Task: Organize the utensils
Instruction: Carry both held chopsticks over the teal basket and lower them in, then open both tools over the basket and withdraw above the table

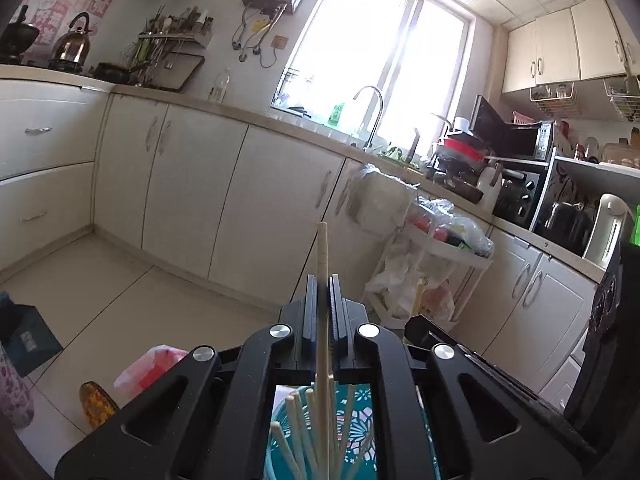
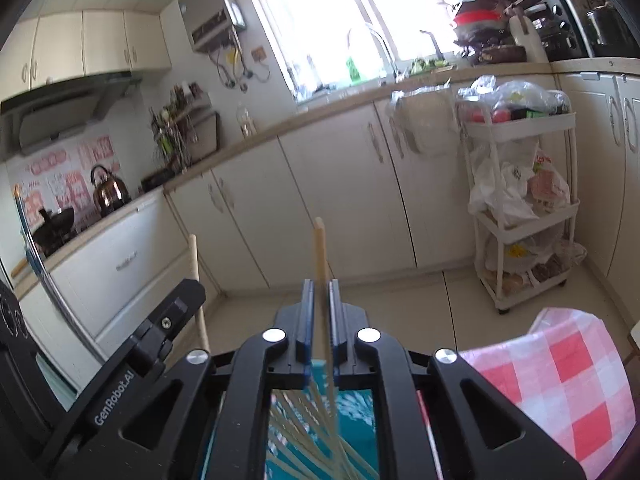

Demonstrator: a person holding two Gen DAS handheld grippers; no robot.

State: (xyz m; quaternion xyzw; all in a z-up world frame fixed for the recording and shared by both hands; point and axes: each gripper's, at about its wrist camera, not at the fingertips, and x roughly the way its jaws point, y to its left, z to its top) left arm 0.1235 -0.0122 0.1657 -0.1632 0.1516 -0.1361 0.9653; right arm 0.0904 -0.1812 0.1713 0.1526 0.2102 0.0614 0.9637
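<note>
Chopsticks are gripped upright, one in each narrow gripper: the left gripper (image 1: 322, 280) is clamped on a chopstick (image 1: 322, 248), pointing to 12 o'clock; another chopstick (image 2: 319, 248) is seen between the right gripper (image 2: 319, 282) pads, contact unclear. Loose chopsticks (image 1: 296, 432) lie at 6 o'clock.

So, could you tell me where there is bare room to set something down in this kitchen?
Free: the beige tiled floor between the cream base cabinets and the white tiered cart. Crowded: the counter right of the curved tap, stacked with cookware.
</note>
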